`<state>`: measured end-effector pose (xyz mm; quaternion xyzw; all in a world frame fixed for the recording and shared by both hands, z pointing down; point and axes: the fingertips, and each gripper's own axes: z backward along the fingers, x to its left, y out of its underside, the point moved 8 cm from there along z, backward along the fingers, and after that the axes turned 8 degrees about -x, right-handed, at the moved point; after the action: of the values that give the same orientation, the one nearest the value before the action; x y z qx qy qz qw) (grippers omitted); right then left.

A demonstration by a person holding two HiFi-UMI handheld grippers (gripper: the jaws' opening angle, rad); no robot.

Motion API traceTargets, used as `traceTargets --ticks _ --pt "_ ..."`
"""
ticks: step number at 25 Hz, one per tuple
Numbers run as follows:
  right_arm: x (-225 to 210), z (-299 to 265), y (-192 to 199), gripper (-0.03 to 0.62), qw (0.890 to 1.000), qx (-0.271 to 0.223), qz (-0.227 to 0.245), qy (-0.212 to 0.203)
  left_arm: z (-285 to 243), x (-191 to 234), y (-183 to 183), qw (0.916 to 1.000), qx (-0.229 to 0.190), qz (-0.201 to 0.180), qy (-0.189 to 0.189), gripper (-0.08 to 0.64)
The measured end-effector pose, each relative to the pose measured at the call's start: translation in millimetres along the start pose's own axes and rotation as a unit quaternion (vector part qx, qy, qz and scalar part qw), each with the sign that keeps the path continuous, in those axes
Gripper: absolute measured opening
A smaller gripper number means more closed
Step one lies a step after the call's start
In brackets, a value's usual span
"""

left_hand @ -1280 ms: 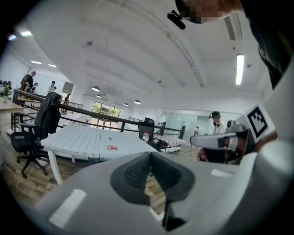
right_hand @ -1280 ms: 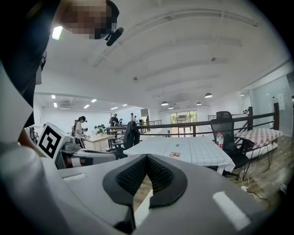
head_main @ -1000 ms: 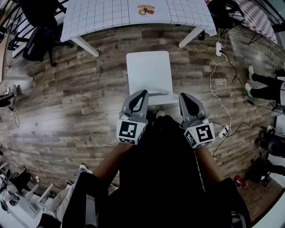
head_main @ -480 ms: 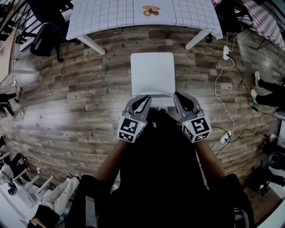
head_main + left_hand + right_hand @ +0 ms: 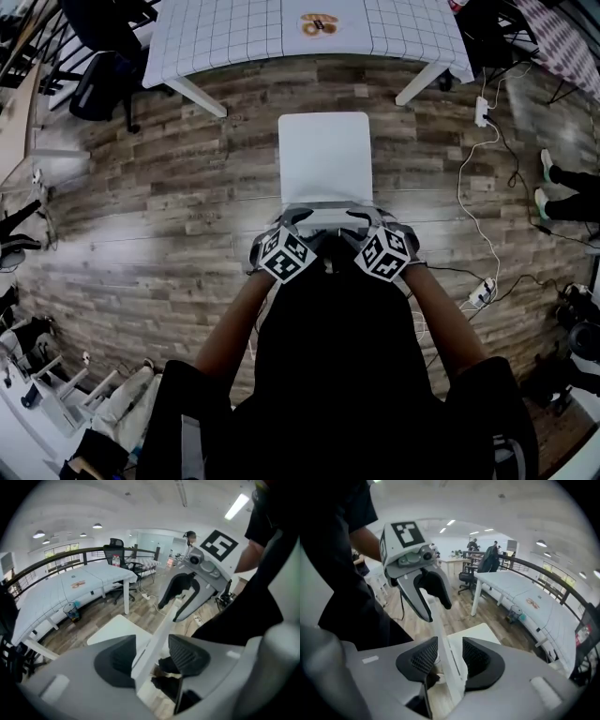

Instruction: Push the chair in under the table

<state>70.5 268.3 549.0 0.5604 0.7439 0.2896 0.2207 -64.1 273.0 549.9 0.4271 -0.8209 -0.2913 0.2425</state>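
Lengthwise, the chair points seat-first straight at the table.

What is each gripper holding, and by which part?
Nothing gripped: left gripper and right gripper straddle the top edge of the chair backrest, jaws opening, pads not pressing.

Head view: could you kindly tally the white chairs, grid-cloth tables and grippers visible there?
White chair: 1
Grid-cloth table: 1
Grippers: 2 (left gripper and right gripper, both with jaws opening and the chair between them)
Total: 4
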Motion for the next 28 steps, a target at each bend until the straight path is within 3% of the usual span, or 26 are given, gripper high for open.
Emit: traceTargets --ticks 5,8,12,16,18,20,22,26,28 --pt "13.3 -36.0 26.9 0.189 0.987 0.122 0.098 -0.037 -27.6 -11.5 6.0 0.9924 0.068 -0.095 0.038 0.218" --pt "14.5 -48.2 36.5 0.189 0.982 0.138 0.121 -0.051 -45.6 -17.7 14.8 0.9851 0.105 -0.122 0.058 0.217" --pt "15.7 -67.1 49.4 0.189 0.975 0.160 0.140 -0.065 -68.3 -23.2 30.9 0.9684 0.154 -0.181 0.075 0.202" --pt "12.0 -84.8 60.2 0.187 0.973 0.172 0.141 -0.067 -87.4 -20.1 42.2 0.9603 0.182 -0.193 0.085 0.203" --pt "8.1 -91.7 64.5 0.187 0.970 0.179 0.149 -0.064 -99.0 -16.6 47.4 0.9514 0.201 -0.213 0.095 0.202" --pt "12.4 -98.4 67.1 0.172 0.965 0.189 0.168 -0.066 -104.7 -17.4 56.4 0.9421 0.217 -0.235 0.101 0.198" --pt "20.1 -104.3 65.9 0.108 0.963 0.194 0.175 -0.072 -104.0 -18.3 64.9 0.9343 0.227 -0.255 0.102 0.175" --pt "13.6 -104.5 65.7 0.083 0.965 0.193 0.168 -0.065 -112.7 -6.2 63.0 0.9429 0.223 -0.232 0.086 0.118" --pt "12.1 -103.8 66.7 0.071 0.964 0.197 0.168 -0.060 -114.6 -6.2 61.7 0.9430 0.221 -0.237 0.077 0.109"
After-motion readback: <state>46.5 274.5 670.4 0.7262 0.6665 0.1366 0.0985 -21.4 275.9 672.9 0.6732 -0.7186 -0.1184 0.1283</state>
